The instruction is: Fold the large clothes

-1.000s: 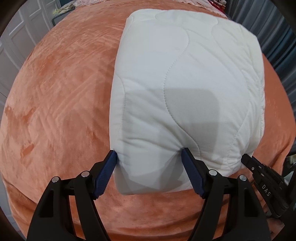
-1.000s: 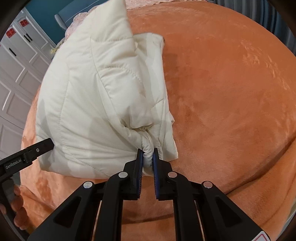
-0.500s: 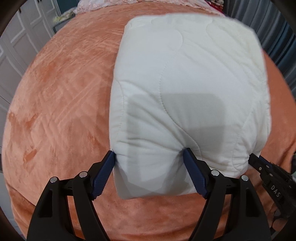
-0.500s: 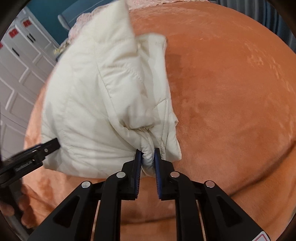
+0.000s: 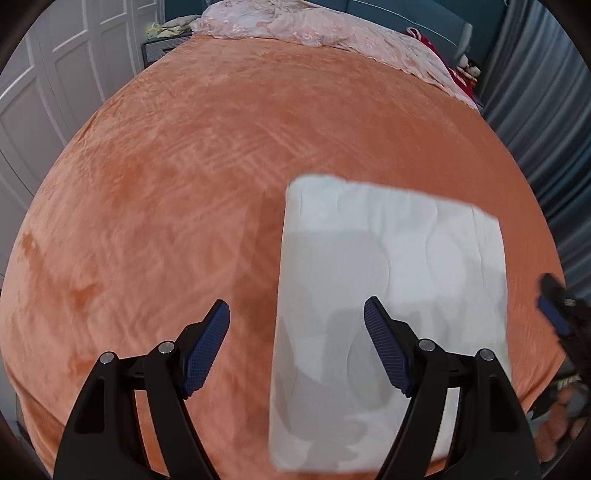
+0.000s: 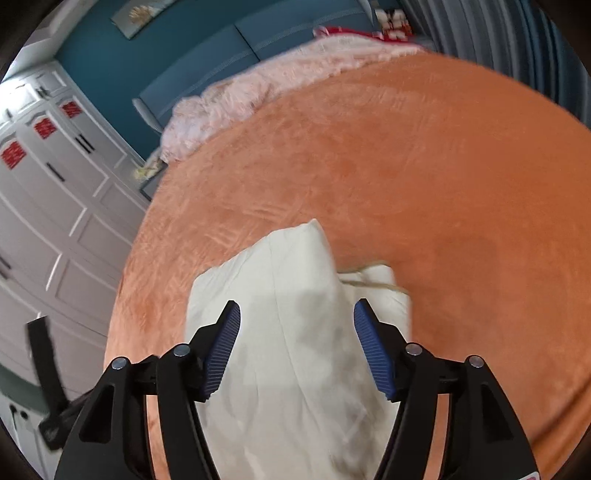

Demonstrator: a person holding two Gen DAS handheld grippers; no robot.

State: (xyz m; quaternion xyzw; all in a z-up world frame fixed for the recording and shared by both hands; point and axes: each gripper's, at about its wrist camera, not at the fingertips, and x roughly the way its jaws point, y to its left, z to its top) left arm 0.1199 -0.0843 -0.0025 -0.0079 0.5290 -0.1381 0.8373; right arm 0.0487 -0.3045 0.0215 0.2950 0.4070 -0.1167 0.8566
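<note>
The cream quilted jacket (image 5: 406, 258) lies folded into a thick rectangle on the orange bed cover (image 5: 184, 184). My left gripper (image 5: 295, 306) hangs open above it, over its left edge, with nothing between the pads. The right gripper (image 6: 297, 305) is also raised over the jacket (image 6: 288, 266). Its jaws are opening and the pads touch no cloth. A loose flap with a drawcord (image 6: 373, 282) pokes out on the jacket's right side. The right gripper (image 5: 554, 314) shows at the left wrist view's right edge, and the left gripper (image 6: 44, 369) at the right wrist view's left edge.
Pink lace bedding (image 5: 332, 33) is bunched at the head of the bed, against a teal headboard (image 6: 221, 55). White wardrobe doors (image 5: 44, 92) stand along the left side, a grey curtain (image 5: 546, 110) along the right. A person's hand (image 5: 561, 424) holds the right gripper.
The right gripper let go of the pinched jacket fold and opened wide. Both grippers rose and drew back, so the jacket now looks smaller and lies free on the bed.
</note>
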